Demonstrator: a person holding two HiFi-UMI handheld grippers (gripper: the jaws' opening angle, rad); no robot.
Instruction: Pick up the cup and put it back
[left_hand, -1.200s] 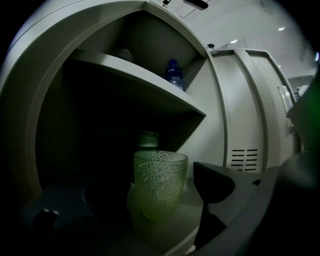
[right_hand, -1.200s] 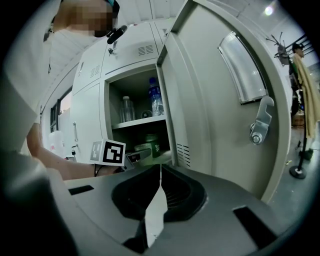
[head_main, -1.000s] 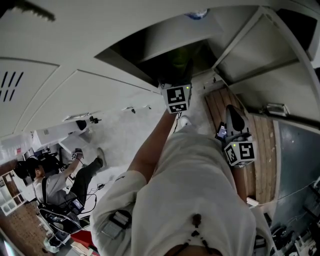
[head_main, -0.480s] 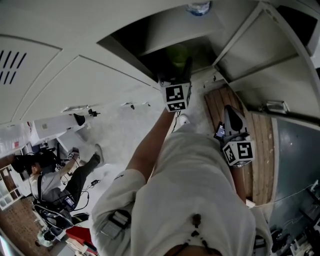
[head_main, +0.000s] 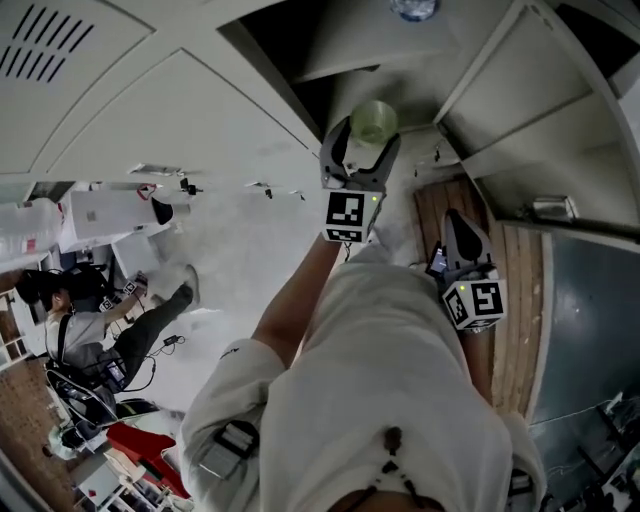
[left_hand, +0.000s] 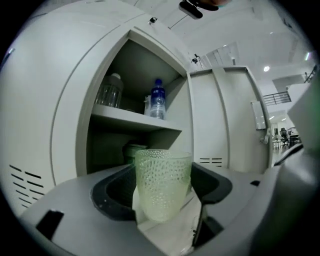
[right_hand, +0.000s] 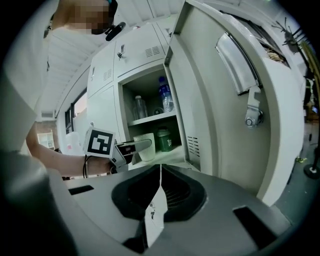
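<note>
White metal lockers (head_main: 200, 130) are filling most of what I'm seeing, with wooden planks (head_main: 520, 300) underfoot on the right. Closest in, the right gripper (right_hand: 160, 172) is hanging low over those planks, jaws pressed together with nothing in them. Further out, the left gripper (head_main: 358, 140) is reaching out level. Its jaws have just been closing, and they're clamping the green dimpled cup (left_hand: 162, 185), upright, right at the mouth of the open locker's lower compartment (left_hand: 107, 150). Behind it a green container (right_hand: 164, 139) is sitting in that same compartment. Up on the shelf (left_hand: 135, 121) a water bottle (left_hand: 157, 100) and a clear jar (left_hand: 110, 90) are standing. Way off, a seated person (head_main: 90, 340) is working on something.
</note>
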